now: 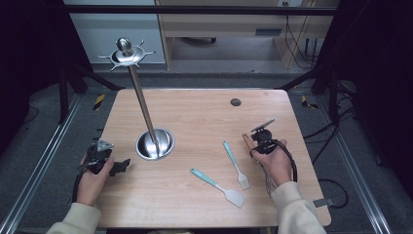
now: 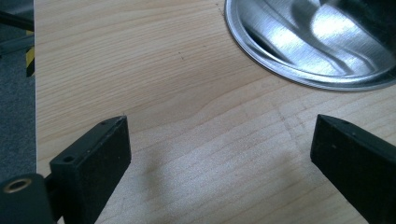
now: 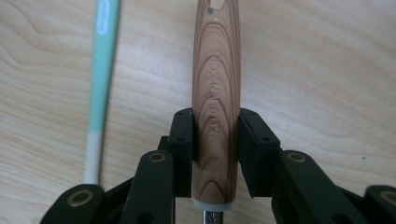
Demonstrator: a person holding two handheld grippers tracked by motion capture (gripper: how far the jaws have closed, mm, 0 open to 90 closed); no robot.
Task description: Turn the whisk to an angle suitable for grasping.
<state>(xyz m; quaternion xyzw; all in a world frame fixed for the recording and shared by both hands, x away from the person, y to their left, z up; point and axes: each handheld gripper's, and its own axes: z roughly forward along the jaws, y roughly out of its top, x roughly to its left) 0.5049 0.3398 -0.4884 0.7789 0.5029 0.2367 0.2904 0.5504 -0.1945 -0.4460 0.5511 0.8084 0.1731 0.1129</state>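
One wood-grain handle sits between the pads of our right gripper; jaws pinch it on both sides, low over the table at its right side. Which utensil it belongs to we cannot tell. Just beside it lies a teal brush, w/ a teal spatula nearer centre, both untouched. Left gripper rests at the table's left edge, jaws spread, nothing between. Steel rack base stands centre-left; its hook crown carries nothing. We judge the job early: one item gripped, none hung.

Lab recording bay — black frame, floor rails, loose cables, wooden table
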